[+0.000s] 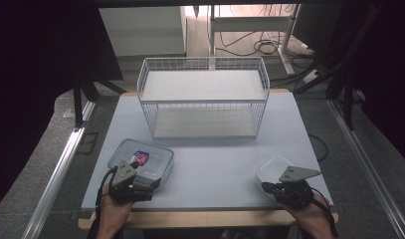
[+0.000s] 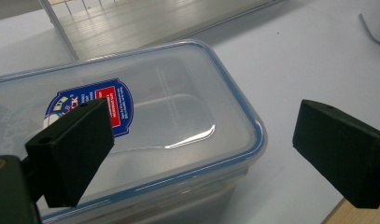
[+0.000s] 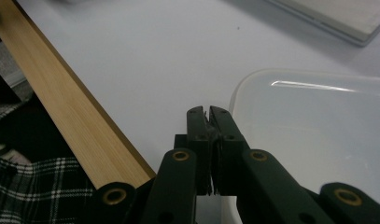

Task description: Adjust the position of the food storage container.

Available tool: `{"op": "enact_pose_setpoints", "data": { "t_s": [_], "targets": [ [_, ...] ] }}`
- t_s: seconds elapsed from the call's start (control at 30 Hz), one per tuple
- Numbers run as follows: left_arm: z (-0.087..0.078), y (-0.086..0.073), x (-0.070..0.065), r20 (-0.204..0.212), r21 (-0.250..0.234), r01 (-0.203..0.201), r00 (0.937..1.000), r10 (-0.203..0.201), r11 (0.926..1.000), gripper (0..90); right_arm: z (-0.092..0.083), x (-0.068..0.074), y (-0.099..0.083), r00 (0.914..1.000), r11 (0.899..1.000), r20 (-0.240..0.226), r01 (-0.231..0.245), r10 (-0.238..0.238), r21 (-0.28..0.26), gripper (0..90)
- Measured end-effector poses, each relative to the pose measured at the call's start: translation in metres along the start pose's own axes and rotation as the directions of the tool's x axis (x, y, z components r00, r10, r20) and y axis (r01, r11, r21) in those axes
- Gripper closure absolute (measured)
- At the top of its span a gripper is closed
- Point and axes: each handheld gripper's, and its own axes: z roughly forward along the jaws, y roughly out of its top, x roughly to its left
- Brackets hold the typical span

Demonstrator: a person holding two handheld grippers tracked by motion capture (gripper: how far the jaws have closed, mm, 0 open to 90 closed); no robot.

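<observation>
A clear lidded box [image 1: 157,160] with a blue rim and a blue-and-red label lies at the table's front left. My left gripper [image 1: 146,182] sits at its near right corner and stands open. In the left gripper view one jaw hovers over the lid [image 2: 178,102] and the other over bare table, so my left gripper [image 2: 201,126] touches nothing. A translucent white container [image 1: 274,168] without a lid rests at the front right. My right gripper [image 1: 265,187] is at its near left corner. My right gripper [image 3: 208,112] is shut, jaws pressed together beside the container's rim [image 3: 313,126].
A white wire basket [image 1: 204,97] with two shelves stands at the back middle of the pale table [image 1: 215,159]. The table's wooden front edge [image 3: 71,107] runs close behind both grippers. A plaid sleeve [image 3: 38,186] lies below it. Cables trail on the floor behind.
</observation>
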Motion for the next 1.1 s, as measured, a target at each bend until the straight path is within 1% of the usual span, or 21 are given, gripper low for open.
{"op": "enact_pose_setpoints", "data": {
  "t_s": [0.07,0.17,0.3,0.33,0.37,0.43,0.47,0.5,0.57,0.6,0.63,0.7,0.73,0.77,0.83,0.87,0.9,0.93,1.0,1.07,1.1],
  "targets": [
    [0.001,0.0,0.0,-0.001,0.007,-0.002,1.0,0.002,1.0,5.2,0.004,0.0,-0.001,1.0,1.0,0.003,0.004,-0.004,0.025,88.0],
    [0.002,0.0,-0.001,-0.003,0.01,-0.004,1.0,0.004,0.9999,5.1,0.006,-0.002,-0.002,1.0,1.0,-0.004,0.001,-0.001,0.028,88.9],
    [0.002,0.0,-0.001,-0.005,0.012,-0.007,1.0,0.007,0.9999,5.2,0.009,-0.009,-0.001,0.9998,1.0,0.019,0.002,-0.003,0.03,89.0],
    [0.002,0.0,-0.001,-0.006,0.013,-0.006,1.0,0.006,0.9999,5.2,0.011,-0.015,0.0,0.9996,1.0,0.03,-0.005,0.004,0.027,89.0],
    [0.003,0.0,-0.001,-0.006,0.013,-0.004,1.0,0.004,0.9999,5.2,0.011,-0.015,0.0,0.9996,1.0,0.03,-0.005,0.004,0.027,89.0],
    [0.003,0.0,0.0,-0.007,0.015,-0.001,1.0,0.001,0.9999,5.3,0.013,-0.022,0.0,0.9992,0.999,0.039,-0.013,0.012,0.03,89.0],
    [0.004,0.001,0.001,-0.007,0.017,0.001,1.0,-0.001,0.9999,5.3,0.014,-0.031,0.001,0.9985,0.999,0.042,-0.036,0.035,0.021,89.0],
    [0.004,0.001,0.001,-0.007,0.017,0.001,1.0,-0.001,0.9999,5.3,0.014,-0.031,0.001,0.9985,0.999,0.042,-0.036,0.035,0.021,89.0],
    [0.005,0.001,0.001,-0.006,0.017,0.005,1.0,-0.004,0.9999,5.3,0.016,-0.04,0.003,0.9975,0.998,0.043,-0.056,0.056,0.01,88.9],
    [0.006,0.001,0.002,0.004,0.013,0.003,1.0,-0.003,0.9999,5.1,0.018,-0.048,0.004,0.9955,0.996,0.038,-0.087,0.087,-0.001,88.9],
    [0.006,0.001,0.002,0.004,0.013,0.003,1.0,-0.003,0.9999,5.0,0.018,-0.048,0.004,0.9955,0.996,0.038,-0.087,0.087,-0.001,88.9],
    [0.007,0.001,0.002,0.001,0.016,0.001,1.0,-0.002,0.9999,4.9,0.02,-0.054,0.006,0.9946,0.996,0.049,-0.091,0.091,-0.003,88.9],
    [0.007,0.001,0.002,0.003,0.017,0.001,1.0,-0.002,0.9999,4.8,0.022,-0.059,0.008,0.9933,0.996,0.073,-0.089,0.089,-0.003,88.9],
    [0.008,0.002,0.002,0.004,0.018,0.002,1.0,-0.002,0.9998,4.8,0.022,-0.059,0.008,0.9933,0.996,0.073,-0.089,0.089,-0.003,88.9],
    [0.008,0.002,0.003,0.002,0.024,0.004,1.0,-0.004,0.9997,4.6,0.025,-0.064,0.011,0.9928,0.996,0.085,-0.085,0.085,-0.001,88.9],
    [0.009,0.002,0.003,0.003,0.026,0.006,1.0,-0.006,0.9996,4.5,0.027,-0.07,0.015,0.9911,0.996,0.103,-0.085,0.084,0.002,88.9],
    [0.009,0.002,0.003,0.003,0.026,0.006,1.0,-0.006,0.9996,4.4,0.027,-0.07,0.015,0.9911,0.996,0.103,-0.085,0.084,0.002,88.9],
    [0.009,0.002,0.004,0.003,0.03,0.007,1.0,-0.008,0.9995,4.1,0.03,-0.076,0.018,0.9895,0.996,0.116,-0.086,0.086,-0.002,88.9],
    [0.01,0.003,0.005,0.005,0.039,0.011,0.9999,-0.012,0.9992,3.7,0.03,-0.079,0.02,0.9879,0.996,0.127,-0.089,0.089,-0.004,88.9],
    [0.012,0.002,0.006,0.008,0.055,0.01,0.9999,-0.011,0.9984,3.3,0.033,-0.089,0.024,0.9838,0.995,0.146,-0.103,0.104,-0.011,89.1],
    [0.012,0.002,0.007,0.013,0.052,0.014,0.9998,-0.014,0.9985,3.4,0.033,-0.091,0.024,0.9821,0.994,0.155,-0.106,0.107,-0.013,89.1]
  ]
}}
